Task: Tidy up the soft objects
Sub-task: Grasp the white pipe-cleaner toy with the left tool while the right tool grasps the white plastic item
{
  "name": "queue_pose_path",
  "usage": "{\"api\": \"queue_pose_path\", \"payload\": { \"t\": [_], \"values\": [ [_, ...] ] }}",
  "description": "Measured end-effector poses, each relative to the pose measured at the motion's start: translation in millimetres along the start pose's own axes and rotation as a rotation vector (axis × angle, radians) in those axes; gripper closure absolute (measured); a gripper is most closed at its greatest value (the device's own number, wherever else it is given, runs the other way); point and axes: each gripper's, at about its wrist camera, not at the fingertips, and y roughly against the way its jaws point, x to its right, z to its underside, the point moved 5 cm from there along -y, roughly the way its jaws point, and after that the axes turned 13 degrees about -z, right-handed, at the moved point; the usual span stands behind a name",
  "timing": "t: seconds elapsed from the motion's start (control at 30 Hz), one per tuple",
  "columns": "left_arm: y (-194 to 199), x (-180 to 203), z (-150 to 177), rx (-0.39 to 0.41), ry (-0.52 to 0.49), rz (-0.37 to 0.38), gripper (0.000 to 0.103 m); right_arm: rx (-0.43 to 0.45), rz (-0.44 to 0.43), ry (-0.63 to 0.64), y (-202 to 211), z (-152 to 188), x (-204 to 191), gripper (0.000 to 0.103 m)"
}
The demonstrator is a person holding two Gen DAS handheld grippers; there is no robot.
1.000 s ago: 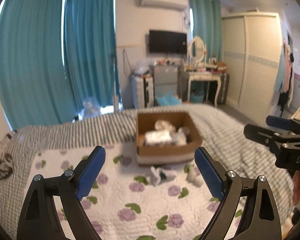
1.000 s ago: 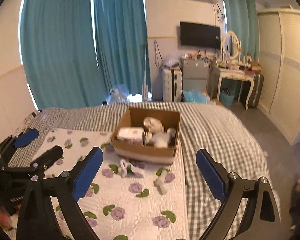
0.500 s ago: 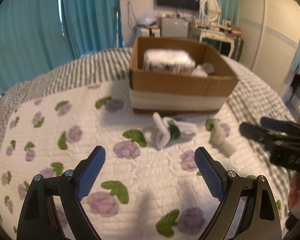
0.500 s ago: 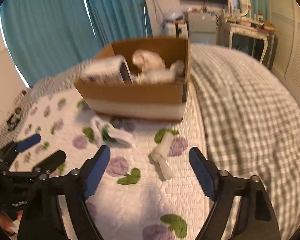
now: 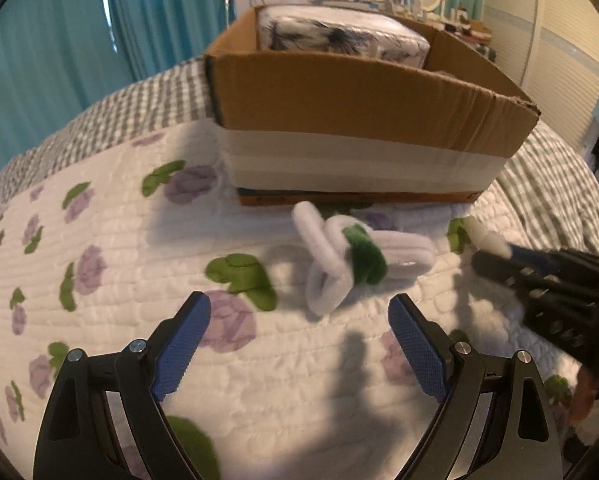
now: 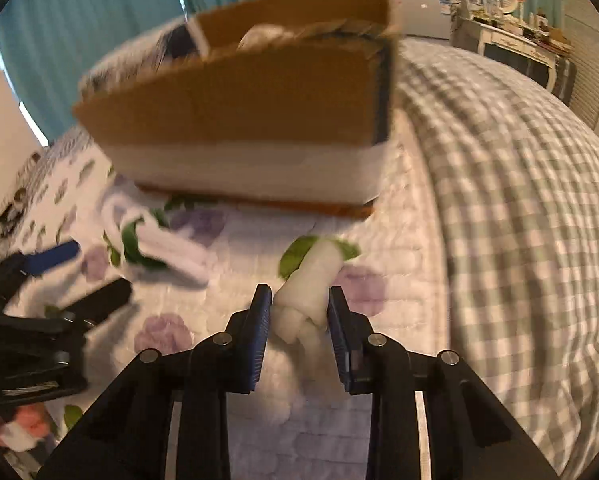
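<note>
A white and green fuzzy loop toy point(image 5: 351, 256) lies on the flowered quilt just ahead of my open, empty left gripper point(image 5: 299, 328); it also shows blurred in the right wrist view point(image 6: 151, 244). A small white soft roll point(image 6: 311, 284) lies on the quilt between the pads of my right gripper point(image 6: 299, 312), whose jaws are closed in on its sides. In the left wrist view the right gripper point(image 5: 539, 276) reaches to the roll point(image 5: 485, 236). A cardboard box point(image 5: 359, 92) with soft items inside stands behind both; it also shows in the right wrist view point(image 6: 239, 120).
The flowered quilt point(image 5: 99, 280) covers a grey checked bedspread point(image 6: 519, 220). Teal curtains point(image 5: 79, 32) hang behind the bed. A dressing table point(image 6: 511, 40) stands at the far right. The left gripper point(image 6: 39, 300) shows at the left in the right wrist view.
Both grippers came down and forward toward the quilt in front of the box. The right gripper's jaws narrowed around the white roll. The left gripper stayed open.
</note>
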Motion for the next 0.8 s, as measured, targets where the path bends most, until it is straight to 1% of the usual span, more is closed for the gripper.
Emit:
{"api": "queue_pose_path", "payload": {
  "t": [0.03,0.07,0.2,0.3,0.4,0.43,0.5,0.57,0.6,0.63,0.67,0.7,0.73,0.8],
  "values": [
    [-0.7,2.8,-0.9,-0.004,0.001,0.002,0.011,0.015,0.010,0.004,4.9,-2.4,2.3,0.075],
    [-2.3,6.9,-2.5,-0.006,0.012,0.019,0.011,0.031,0.012,-0.002,9.9,-5.4,5.6,0.075],
    [-10.3,19.9,-8.0,-0.038,0.039,0.094,0.011,0.069,-0.013,-0.037,20.7,-12.3,14.1,0.075],
    [-16.8,27.0,-10.9,-0.040,0.034,0.085,0.011,0.063,-0.014,-0.039,15.9,-10.3,14.5,0.074],
    [-18.8,32.5,-10.5,-0.060,0.042,0.111,0.011,0.052,-0.024,-0.057,15.7,-7.5,16.6,0.074],
    [-19.0,33.6,-10.9,-0.058,0.038,0.111,0.011,0.048,-0.023,-0.059,15.4,-6.9,17.9,0.074],
    [-21.5,35.1,-12.6,-0.051,0.026,0.084,0.013,0.042,-0.018,-0.058,14.2,-5.4,18.3,0.074],
    [-25.9,34.5,-14.8,-0.054,0.034,0.088,0.014,0.042,-0.018,-0.057,15.4,-4.9,18.4,0.074],
    [-27.2,32.5,-15.7,-0.052,0.044,0.100,0.018,0.041,-0.017,-0.054,14.7,-4.4,17.4,0.074],
    [-28.0,29.8,-15.5,-0.048,0.049,0.107,0.028,0.038,-0.015,-0.052,14.7,-3.9,16.8,0.074],
    [-29.2,28.0,-15.2,-0.053,0.046,0.112,0.033,0.036,-0.013,-0.051,14.6,-3.2,16.0,0.074],
    [-29.8,25.6,-15.3,-0.054,0.041,0.118,0.034,0.035,-0.012,-0.051,14.4,-2.3,15.5,0.074],
    [-27.0,24.0,-14.4,-0.049,0.031,0.125,0.041,0.033,-0.011,-0.052,14.8,-1.1,15.0,0.074],
    [-22.1,20.6,-12.5,-0.042,0.008,0.128,0.043,0.032,-0.009,-0.053,16.4,1.6,13.0,0.074]
  ]
}}
